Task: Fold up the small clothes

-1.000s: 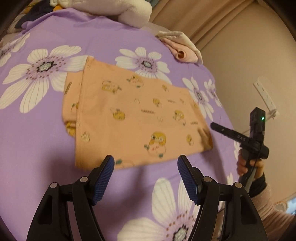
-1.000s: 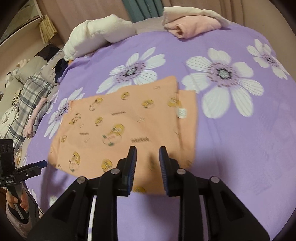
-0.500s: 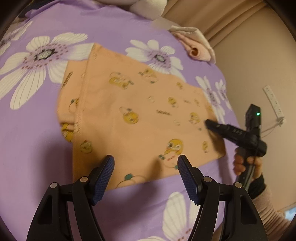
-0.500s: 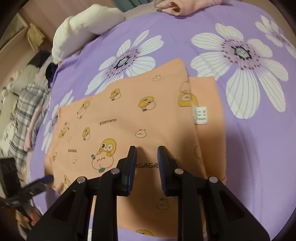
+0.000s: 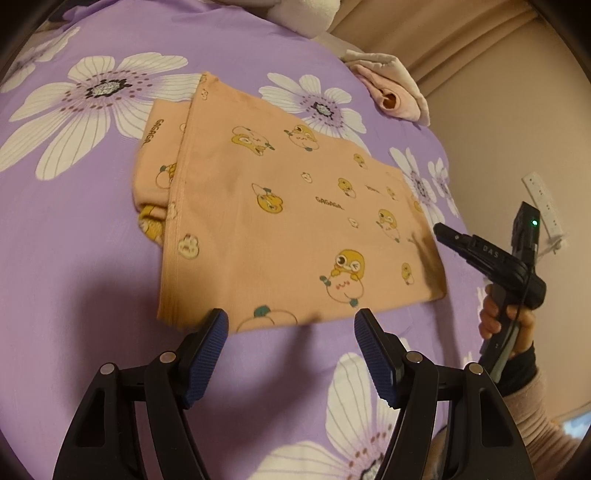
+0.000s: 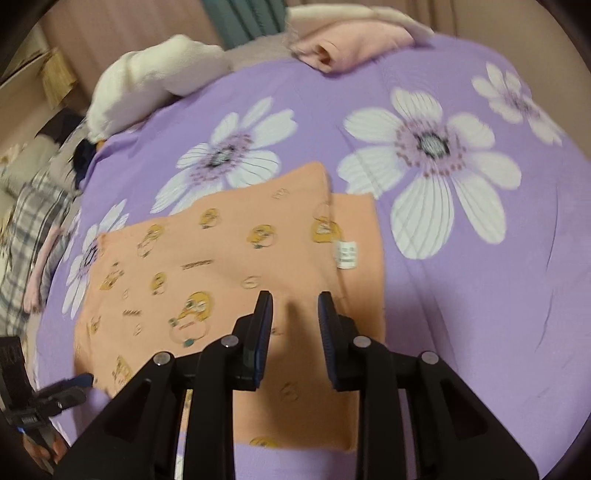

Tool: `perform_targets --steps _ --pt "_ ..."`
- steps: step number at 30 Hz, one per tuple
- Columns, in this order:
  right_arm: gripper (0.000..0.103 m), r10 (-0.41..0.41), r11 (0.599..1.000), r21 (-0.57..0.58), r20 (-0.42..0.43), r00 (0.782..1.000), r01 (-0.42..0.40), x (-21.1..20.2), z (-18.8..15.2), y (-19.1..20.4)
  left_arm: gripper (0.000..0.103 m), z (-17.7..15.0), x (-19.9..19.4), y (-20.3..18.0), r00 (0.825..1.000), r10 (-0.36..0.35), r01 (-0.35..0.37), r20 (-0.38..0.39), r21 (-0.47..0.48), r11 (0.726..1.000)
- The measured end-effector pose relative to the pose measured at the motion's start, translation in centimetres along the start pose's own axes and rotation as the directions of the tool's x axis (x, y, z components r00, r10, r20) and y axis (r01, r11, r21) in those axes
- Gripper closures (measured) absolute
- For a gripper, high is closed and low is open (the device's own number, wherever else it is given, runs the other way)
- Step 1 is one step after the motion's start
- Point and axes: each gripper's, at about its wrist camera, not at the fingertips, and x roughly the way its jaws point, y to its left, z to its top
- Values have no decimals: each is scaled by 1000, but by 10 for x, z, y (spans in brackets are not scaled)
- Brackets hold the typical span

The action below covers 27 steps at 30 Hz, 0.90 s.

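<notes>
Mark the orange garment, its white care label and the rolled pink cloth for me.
orange garment (image 5: 280, 236): left wrist view, middle of the top layer.
white care label (image 6: 346, 254): right wrist view, centre of the tag.
rolled pink cloth (image 5: 393, 99): left wrist view, its open rolled end.

Purple bedsheet (image 5: 74, 258) with large white flower print covers the bed. White pillow (image 6: 147, 81) lies at far left. Beige curtain (image 5: 443, 33) hangs beyond. White wall socket (image 5: 543, 199) at right.
</notes>
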Motion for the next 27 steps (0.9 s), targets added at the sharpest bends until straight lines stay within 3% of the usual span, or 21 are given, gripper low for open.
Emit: perform_targets --steps 6,12,20,27 --pt "73 74 987 -144 11 997 -72 -17 -20 41 34 -9 -8 -2 1000 -6 6 10 -7 1000" --pt "74 117 974 -192 -11 993 -117 -8 -47 70 34 -14 -18 -4 999 -21 21 27 -15 1000" --pt "73 63 964 -248 -122 991 -92 15 -76 83 34 -17 -24 1 999 -25 28 47 -53 998" --pt "73 47 956 -280 -143 989 -86 7 -98 82 34 -19 -25 5 998 -35 38 48 -72 997"
